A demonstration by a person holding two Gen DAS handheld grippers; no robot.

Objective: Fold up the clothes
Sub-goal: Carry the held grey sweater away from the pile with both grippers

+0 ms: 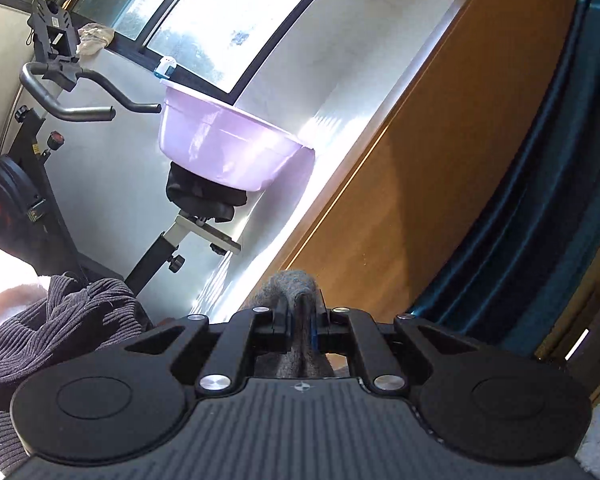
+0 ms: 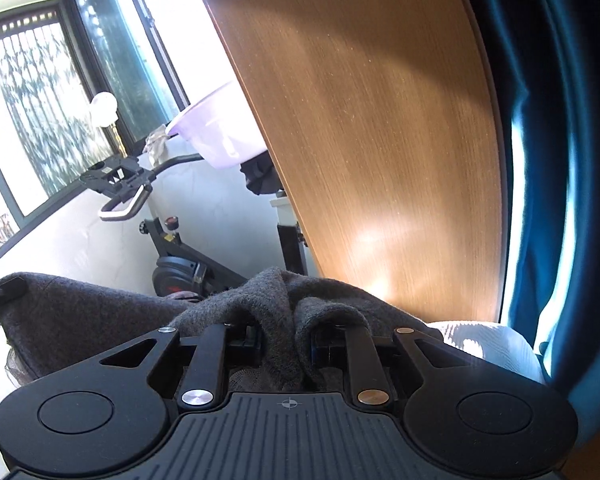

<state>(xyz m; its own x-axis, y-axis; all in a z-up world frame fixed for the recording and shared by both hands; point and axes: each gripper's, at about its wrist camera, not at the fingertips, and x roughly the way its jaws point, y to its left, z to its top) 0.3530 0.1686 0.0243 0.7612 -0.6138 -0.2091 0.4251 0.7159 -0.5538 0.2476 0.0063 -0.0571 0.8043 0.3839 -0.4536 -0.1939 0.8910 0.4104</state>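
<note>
Grey knit garment (image 2: 276, 300) is pinched tight by both grippers, left gripper (image 1: 300, 320) and right gripper (image 2: 286, 344), with a purple basin (image 1: 228, 148) at 11 o'clock on the exercise bike (image 1: 60, 112)

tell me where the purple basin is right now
The purple basin sits on the exercise bike's seat below the window; in the left wrist view it is upper centre-left, in the right wrist view beside the wooden panel.

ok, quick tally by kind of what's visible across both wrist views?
Hand-held grippers: 2, left hand-held gripper, right hand-held gripper
Garments: 2, grey knit garment, dark ribbed garment
Lilac plastic basin: 1
Exercise bike: 1
Teal curtain: 1
Total: 7
</note>
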